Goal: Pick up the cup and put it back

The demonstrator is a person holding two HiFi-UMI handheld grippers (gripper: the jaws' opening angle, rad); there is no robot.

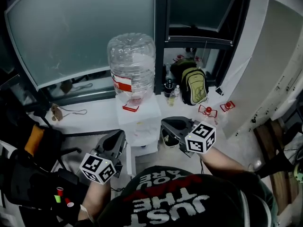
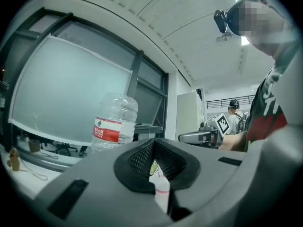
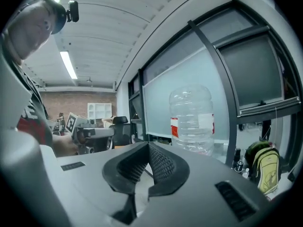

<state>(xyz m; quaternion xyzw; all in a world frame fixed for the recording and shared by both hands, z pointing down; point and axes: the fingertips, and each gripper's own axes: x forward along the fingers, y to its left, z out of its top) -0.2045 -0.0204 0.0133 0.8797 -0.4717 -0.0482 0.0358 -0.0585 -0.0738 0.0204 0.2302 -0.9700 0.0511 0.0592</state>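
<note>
In the head view, a large water bottle [image 1: 131, 63], clear right through, sits neck-down on a white dispenser [image 1: 139, 123] by the far window. To its right, on the white ledge [image 1: 94, 113], are two small bottles [image 1: 171, 94] and a green backpack [image 1: 194, 85]. Some red clips [image 1: 217, 109] lie nearer on that ledge. The left gripper [image 1: 117, 141] is at the dispenser's near left and the right gripper [image 1: 171, 126] at its near right. Both point toward the dispenser, which stands between them.

In the left gripper view, the left fingers [image 2: 137, 159] are pressed together at the tips and hold nothing. The narrow slot below the tips shows a white sliver with a pink band. It is possibly the cup [image 2: 162, 191] standing beyond them at the dispenser, but too little shows to be sure. The big bottle rises behind on the left, and the other gripper is far off on the right.

In the right gripper view, the right fingers [image 3: 163, 164] are likewise closed tip to tip, with nothing between them. Only a pale surface shows through the slot. Beyond them the bottle stands in the middle, the backpack is at the far right, and a dark office chair [image 3: 119, 126] is at the left.
</note>
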